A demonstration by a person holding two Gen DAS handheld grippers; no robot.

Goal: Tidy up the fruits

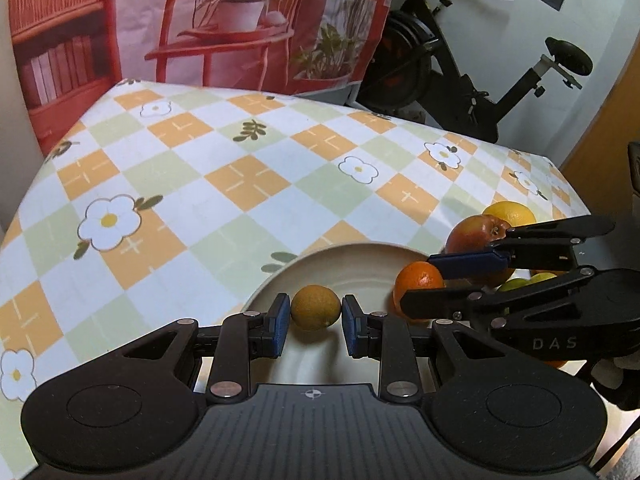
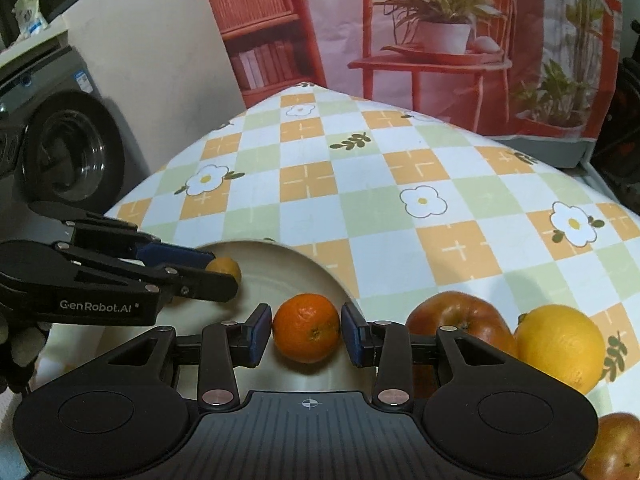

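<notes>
A white plate (image 1: pixel 360 256) sits at the near edge of the checked tablecloth. My left gripper (image 1: pixel 316 313) is shut on a small yellow-brown citrus (image 1: pixel 316 305), held just above the plate's middle. My right gripper (image 2: pixel 307 330) is shut on an orange mandarin (image 2: pixel 307 326) over the plate's (image 2: pixel 288 264) right part. In the left wrist view the right gripper (image 1: pixel 420 285) comes in from the right with the mandarin (image 1: pixel 416 278) between its fingers. In the right wrist view the left gripper (image 2: pixel 224 271) comes in from the left with the small citrus (image 2: pixel 228 266).
A red apple (image 2: pixel 456 314) and a large yellow orange (image 2: pixel 560 344) lie on the cloth right of the plate, with another apple (image 2: pixel 616 444) nearer. Green fruits (image 1: pixel 532 280) show behind the right gripper. A washing machine (image 2: pixel 68 152) stands left, an exercise bike (image 1: pixel 460 60) beyond the table.
</notes>
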